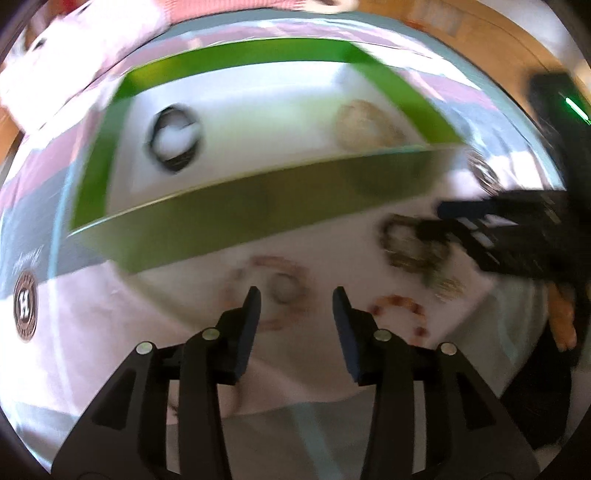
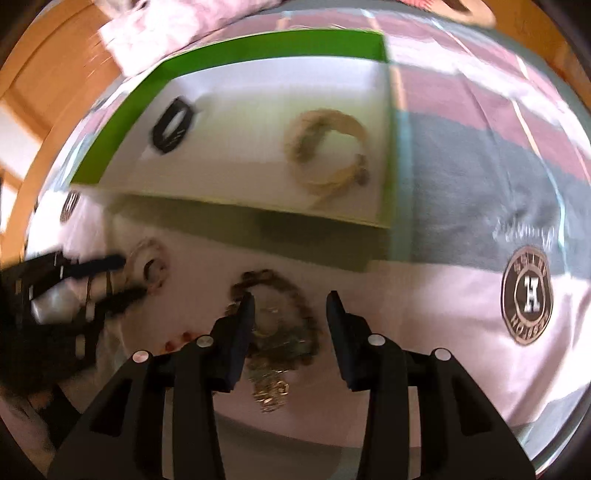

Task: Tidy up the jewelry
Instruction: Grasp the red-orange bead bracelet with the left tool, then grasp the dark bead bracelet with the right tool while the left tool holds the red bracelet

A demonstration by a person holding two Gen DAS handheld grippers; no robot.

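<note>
On the pale cloth [image 2: 461,295] below the green tray [image 2: 229,48], you seem mid-pickup: both grippers, left gripper [image 1: 296,295] and right gripper [image 2: 290,299], part-open and empty, must close on the pink bracelet [image 1: 280,288] and dark chain [image 2: 280,314].

A striped cloth [image 2: 461,122] covers the worktop, with bands of pink, grey and white, wrinkled here and there. On its white band sits a round dark emblem [image 2: 527,298] with a white letter H in the middle, and above it on the grey band a line of pale script [image 2: 524,230], too blurred to read. Wooden flooring [image 2: 44,85] shows past the cloth's far edge. Pale pink crumpled fabric [image 2: 170,26] lies along the top.
</note>
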